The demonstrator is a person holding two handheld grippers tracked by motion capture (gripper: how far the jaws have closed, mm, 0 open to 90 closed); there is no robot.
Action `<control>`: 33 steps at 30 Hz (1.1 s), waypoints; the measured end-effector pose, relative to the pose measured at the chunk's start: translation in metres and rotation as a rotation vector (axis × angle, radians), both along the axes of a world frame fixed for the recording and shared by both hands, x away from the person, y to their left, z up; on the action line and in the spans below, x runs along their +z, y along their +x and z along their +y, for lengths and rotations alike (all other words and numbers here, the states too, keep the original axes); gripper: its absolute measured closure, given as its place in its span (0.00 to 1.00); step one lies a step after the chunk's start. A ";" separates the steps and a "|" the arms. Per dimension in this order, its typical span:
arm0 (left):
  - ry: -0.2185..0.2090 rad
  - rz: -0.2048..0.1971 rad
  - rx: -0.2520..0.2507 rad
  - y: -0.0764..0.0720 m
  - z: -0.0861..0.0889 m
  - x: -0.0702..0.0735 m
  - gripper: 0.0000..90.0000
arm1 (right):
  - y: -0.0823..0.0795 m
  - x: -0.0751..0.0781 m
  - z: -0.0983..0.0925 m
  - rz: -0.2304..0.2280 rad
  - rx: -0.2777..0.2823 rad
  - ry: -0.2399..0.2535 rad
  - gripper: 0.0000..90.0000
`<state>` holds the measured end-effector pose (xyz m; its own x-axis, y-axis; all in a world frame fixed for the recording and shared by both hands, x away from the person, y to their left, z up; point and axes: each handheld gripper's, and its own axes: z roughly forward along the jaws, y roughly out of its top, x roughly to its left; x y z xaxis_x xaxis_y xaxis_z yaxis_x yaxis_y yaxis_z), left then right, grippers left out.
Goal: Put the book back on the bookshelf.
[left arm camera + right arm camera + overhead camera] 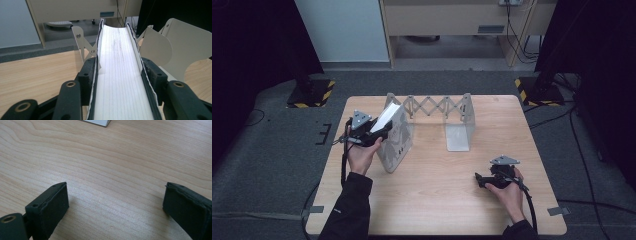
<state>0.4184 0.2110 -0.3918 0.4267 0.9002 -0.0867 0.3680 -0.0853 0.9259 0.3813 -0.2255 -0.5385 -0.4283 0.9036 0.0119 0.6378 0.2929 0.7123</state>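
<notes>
The left gripper (379, 131) is raised at the table's left, its jaws clamped on a book (120, 75). The right gripper (482, 179) rests low at the right, jaws wide apart.

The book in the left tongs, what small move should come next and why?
Probably ease the book forward and down between the two end plates of the expanding rack. The left tongs clamp it page edges up, beside the near plate, while the right tongs rest open on the table.
</notes>
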 end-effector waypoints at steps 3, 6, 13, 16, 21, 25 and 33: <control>0.001 -0.004 0.000 -0.001 -0.001 0.000 0.56 | 0.000 0.000 0.000 0.000 0.000 0.000 0.07; -0.001 -0.012 -0.003 -0.001 -0.002 -0.001 0.55 | 0.000 0.000 0.000 0.000 0.000 0.000 0.07; 0.035 0.045 -0.006 0.004 -0.005 -0.001 0.49 | 0.000 0.000 0.000 0.000 0.000 0.000 0.07; 0.054 0.070 0.007 0.006 -0.003 -0.001 0.48 | 0.000 0.000 0.000 0.000 0.000 0.000 0.07; 0.099 0.130 -0.012 0.008 -0.006 0.003 0.49 | 0.000 0.000 0.000 0.000 0.000 0.000 0.07; 0.095 0.114 -0.014 0.007 -0.006 0.002 0.52 | 0.000 0.000 0.000 0.000 0.000 0.000 0.07; 0.044 0.026 0.021 0.002 -0.007 -0.003 0.55 | 0.000 0.000 0.000 -0.003 0.001 0.000 0.07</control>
